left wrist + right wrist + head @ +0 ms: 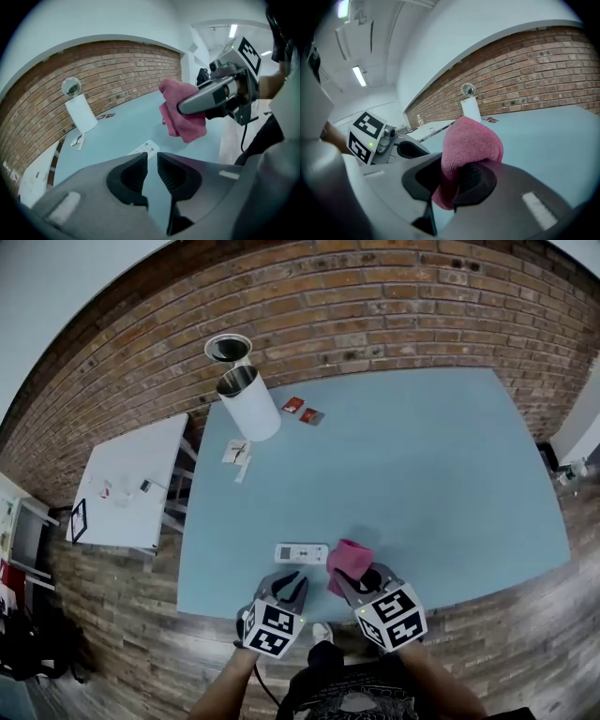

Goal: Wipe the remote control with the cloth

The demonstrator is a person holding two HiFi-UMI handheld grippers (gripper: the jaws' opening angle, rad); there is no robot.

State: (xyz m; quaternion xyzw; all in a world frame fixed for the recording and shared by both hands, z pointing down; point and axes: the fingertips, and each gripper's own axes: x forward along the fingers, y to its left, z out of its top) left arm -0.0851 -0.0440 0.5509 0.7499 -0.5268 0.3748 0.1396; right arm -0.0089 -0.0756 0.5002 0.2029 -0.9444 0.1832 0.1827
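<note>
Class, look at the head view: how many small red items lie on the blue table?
2. One red item lies on the blue table at its far side, just right of the white bin. The other red item is close beside it, further right. The bin could hide more.

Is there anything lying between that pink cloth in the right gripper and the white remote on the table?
Nothing visible does. The cloth, clamped in the right gripper, hangs just beside the remote control, with only bare blue table between them. The left gripper sits nearer the person, off that path.
</note>
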